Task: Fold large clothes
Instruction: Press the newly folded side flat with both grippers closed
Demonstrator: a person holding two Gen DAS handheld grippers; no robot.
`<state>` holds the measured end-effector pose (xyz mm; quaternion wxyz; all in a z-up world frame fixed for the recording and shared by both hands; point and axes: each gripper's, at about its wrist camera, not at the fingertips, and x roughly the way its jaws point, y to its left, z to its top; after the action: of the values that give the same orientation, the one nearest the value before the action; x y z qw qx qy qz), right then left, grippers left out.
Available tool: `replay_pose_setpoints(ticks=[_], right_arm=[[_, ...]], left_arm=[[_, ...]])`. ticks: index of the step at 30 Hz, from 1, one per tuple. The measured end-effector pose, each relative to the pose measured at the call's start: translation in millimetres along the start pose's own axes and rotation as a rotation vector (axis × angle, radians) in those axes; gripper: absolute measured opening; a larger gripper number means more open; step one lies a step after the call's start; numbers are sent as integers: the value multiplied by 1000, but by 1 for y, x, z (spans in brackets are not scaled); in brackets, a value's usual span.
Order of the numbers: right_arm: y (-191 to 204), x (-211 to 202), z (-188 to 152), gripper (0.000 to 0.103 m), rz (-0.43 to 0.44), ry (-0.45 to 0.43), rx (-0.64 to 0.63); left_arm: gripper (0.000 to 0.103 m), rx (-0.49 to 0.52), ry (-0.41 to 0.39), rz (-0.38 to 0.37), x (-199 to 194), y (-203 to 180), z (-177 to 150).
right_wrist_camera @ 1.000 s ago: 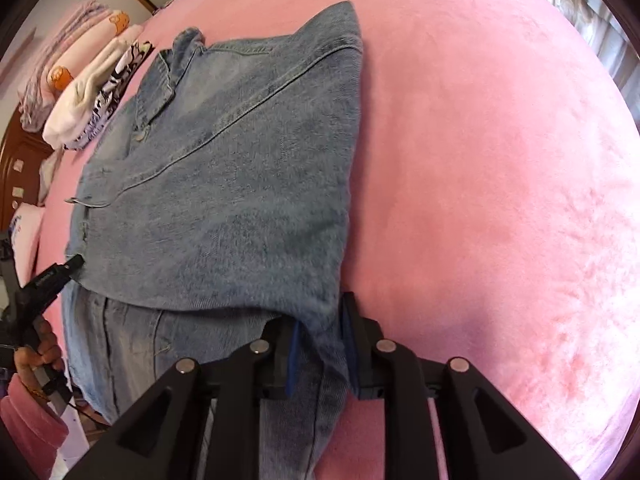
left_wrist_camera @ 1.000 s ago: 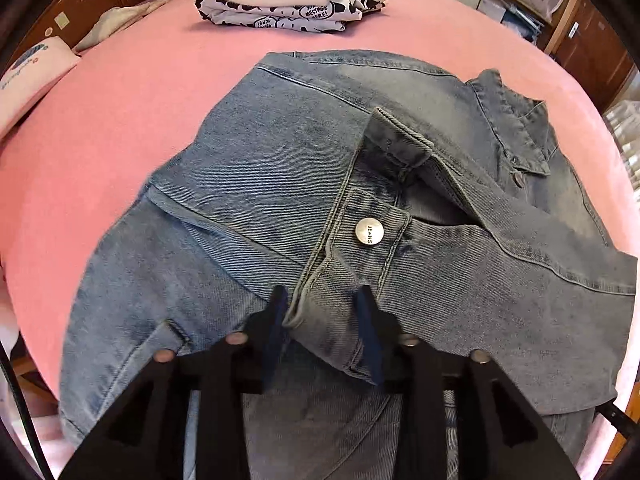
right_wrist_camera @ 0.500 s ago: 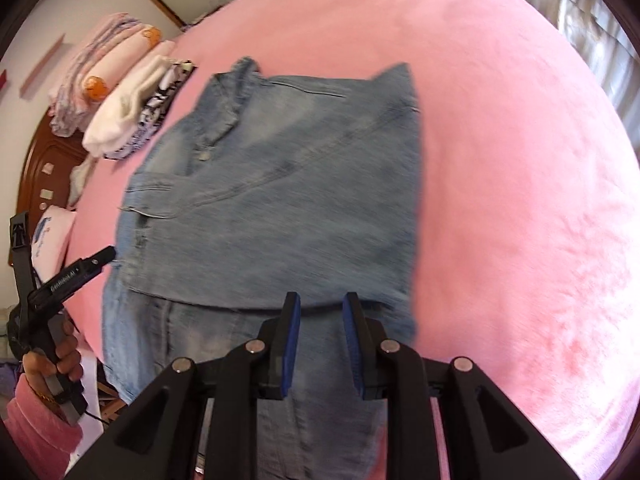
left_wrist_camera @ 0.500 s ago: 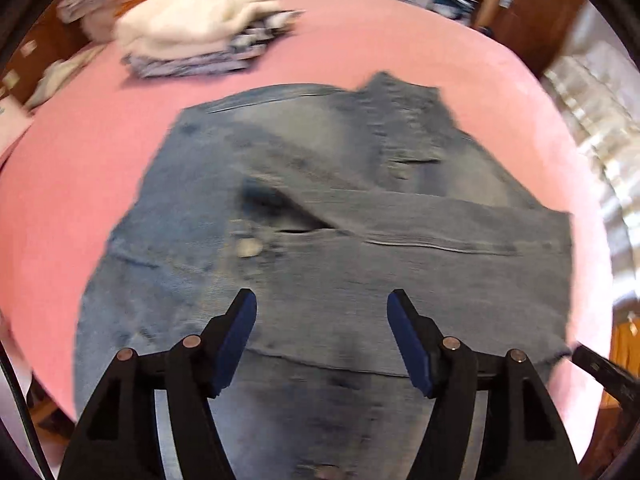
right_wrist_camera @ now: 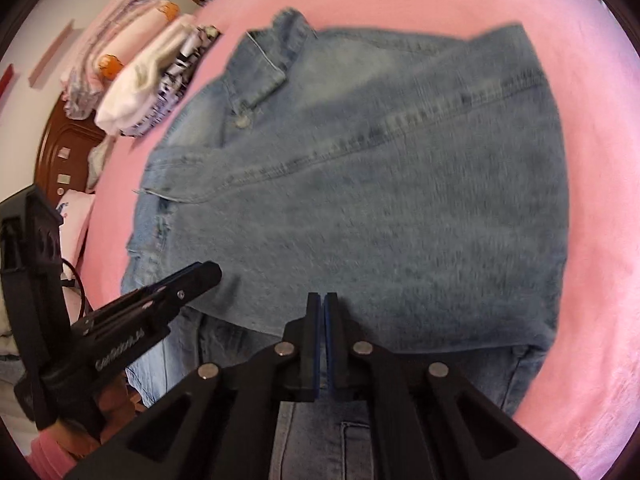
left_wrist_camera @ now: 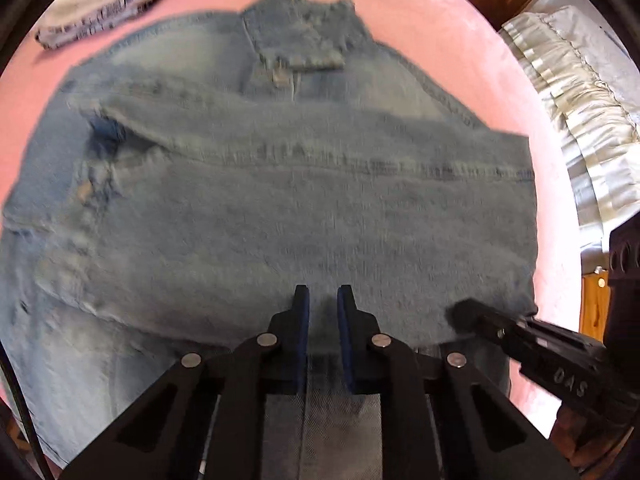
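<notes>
A light-blue denim jacket (left_wrist_camera: 280,200) (right_wrist_camera: 380,200) lies flat on the pink bed (left_wrist_camera: 440,20), collar at the far end, a folded layer across its middle. My left gripper (left_wrist_camera: 323,300) hovers over the jacket's near edge. Its jaws are closing, with a narrow gap left and nothing pinched between the pads. Its tip also shows in the right wrist view, the left gripper (right_wrist_camera: 212,272) low over the jacket's left side. My right gripper (right_wrist_camera: 322,304) is shut with the pads together and empty, above the near fold. In the left wrist view the right gripper (left_wrist_camera: 460,312) points at the jacket's right corner.
A stack of folded clothes (left_wrist_camera: 108,0) (right_wrist_camera: 140,92) sits at the far left of the bed. A dark wooden headboard (right_wrist_camera: 68,148) stands beyond it. Pale bedding (left_wrist_camera: 580,100) lies off the bed's right side. Pink bed surface (right_wrist_camera: 600,240) surrounds the jacket.
Both grippers let go of the denim they held and drew back toward the near edge. The left opened wide, then narrowed; the right closed empty. The folded layer now lies flat.
</notes>
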<state>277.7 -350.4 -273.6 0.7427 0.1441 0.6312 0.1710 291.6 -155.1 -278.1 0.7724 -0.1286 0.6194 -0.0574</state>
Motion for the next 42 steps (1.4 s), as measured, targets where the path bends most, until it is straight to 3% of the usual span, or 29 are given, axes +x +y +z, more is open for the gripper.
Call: replay_pose_setpoints(ticks=[3, 11, 16, 23, 35, 42], right_arm=[[-8, 5, -2, 0, -29, 19, 26], [-57, -12, -4, 0, -116, 3, 98], [-83, -31, -4, 0, -111, -20, 144], [-91, -36, -9, 0, -132, -21, 168], [-106, -37, -17, 0, -99, -33, 262], [-104, -30, -14, 0, -129, -9, 259]], left_arm=[[7, -18, 28, 7, 8, 6, -9], [7, -89, 3, 53, 1, 43, -7], [7, -147, -17, 151, -9, 76, -2], [7, -214, -33, 187, -18, 120, 0], [7, -231, -41, 141, -13, 146, 11], [7, -284, -42, 28, -12, 164, 7]])
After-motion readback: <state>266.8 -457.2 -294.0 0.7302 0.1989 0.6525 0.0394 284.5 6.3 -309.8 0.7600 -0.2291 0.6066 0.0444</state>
